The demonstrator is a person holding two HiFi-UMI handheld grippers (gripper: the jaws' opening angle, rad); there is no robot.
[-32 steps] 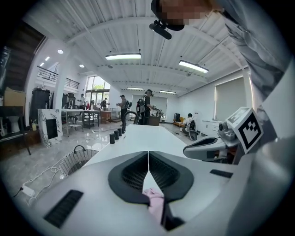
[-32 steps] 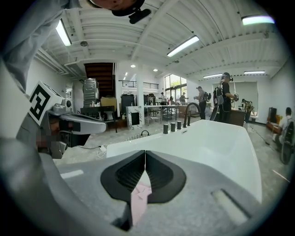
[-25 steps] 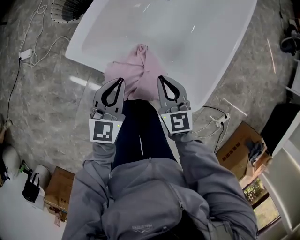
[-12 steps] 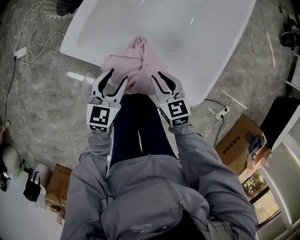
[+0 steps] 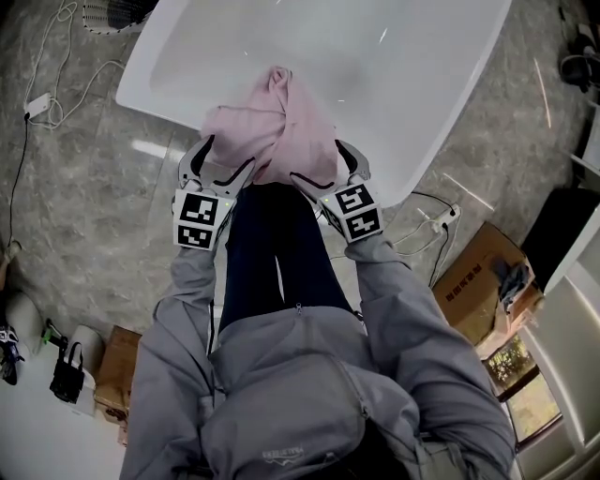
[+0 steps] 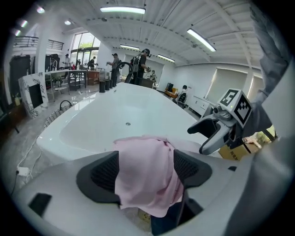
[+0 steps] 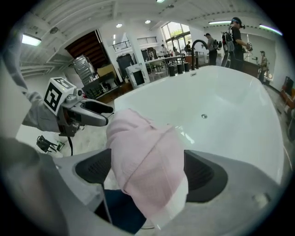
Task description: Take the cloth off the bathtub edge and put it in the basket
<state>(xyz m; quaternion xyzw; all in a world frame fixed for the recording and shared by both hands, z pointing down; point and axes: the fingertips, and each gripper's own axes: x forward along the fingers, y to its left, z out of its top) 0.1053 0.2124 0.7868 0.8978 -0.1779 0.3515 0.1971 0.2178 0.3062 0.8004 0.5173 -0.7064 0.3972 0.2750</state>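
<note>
A pink cloth (image 5: pixel 272 131) hangs over the near edge of the white bathtub (image 5: pixel 155 101). My left gripper (image 5: pixel 228 157) straddles the cloth's left hanging part, and its jaws are opening. In the left gripper view the cloth (image 6: pixel 143 152) fills the gap between the dark pads (image 6: pixel 103 173). My right gripper (image 5: pixel 322 164) straddles the right part, its jaws opening too, with the cloth (image 7: pixel 147 152) between them. A wire basket (image 5: pixel 101 15) stands on the floor past the tub's far left corner, partly cut off.
The person's dark trouser legs (image 5: pixel 272 253) stand right against the tub. On the floor lie a white cable and power strip (image 5: pixel 42 98) at the left. Cardboard boxes (image 5: pixel 478 281) sit at the right and another (image 5: pixel 117 375) at the lower left.
Both grippers have moved forward from in front of the tub onto the cloth. Their jaws went from shut to wide apart, and each now has a hanging part of the cloth between them.
</note>
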